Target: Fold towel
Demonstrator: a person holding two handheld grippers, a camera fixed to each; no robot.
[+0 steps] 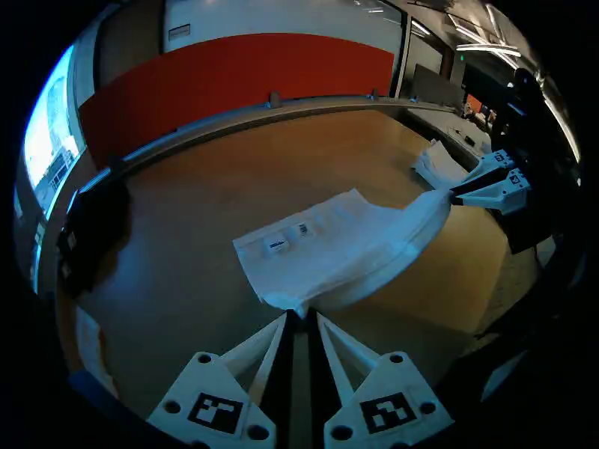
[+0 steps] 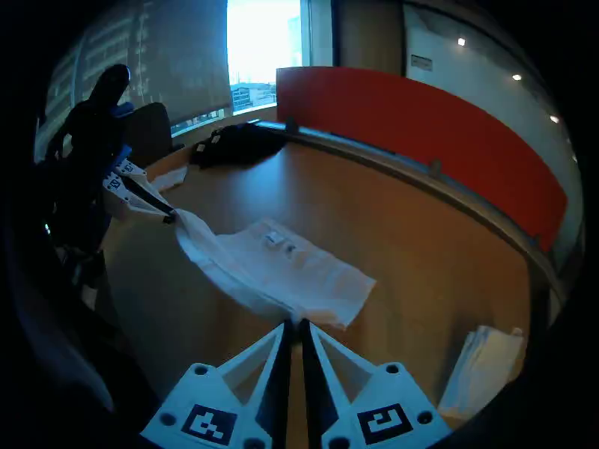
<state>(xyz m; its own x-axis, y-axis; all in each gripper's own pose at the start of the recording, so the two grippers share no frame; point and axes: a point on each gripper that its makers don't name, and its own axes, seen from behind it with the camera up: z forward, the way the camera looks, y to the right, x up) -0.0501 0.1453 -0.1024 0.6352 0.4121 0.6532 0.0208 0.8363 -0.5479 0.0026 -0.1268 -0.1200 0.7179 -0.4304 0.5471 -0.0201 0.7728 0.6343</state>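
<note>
**Wooden table, towel stretched between two grippers**

Wood made up the broad table (image 1: 224, 187), which was edged at the back by a grey rail (image 1: 224, 123) with a red panel (image 1: 239, 75) behind it. A bright window (image 2: 262, 45) stood past one end of the table. A black bag (image 2: 236, 142) lay on the table near the window end, well apart from the towel. A pile of folded white cloth (image 2: 483, 367) sat near the opposite end, also apart from the towel. Nothing lay on the bare wood between the towel and the rail.

The white towel (image 1: 337, 243) was spread near the middle of the table, with two small tags (image 1: 288, 238) showing on its upper face. Its far part lay flat on the wood. Its near long edge was raised and drawn out between the two grippers, so the long axis ran from one gripper to the other, roughly along the table's length.

The left gripper (image 1: 302, 313) had its fingers pressed together on one near corner of the towel. The right gripper (image 2: 293, 323) was likewise closed on the other near corner. In the left gripper view that corner was seen lifted off the table at the right gripper's tips, and the cloth sagged in a shallow curve between the two.
</note>
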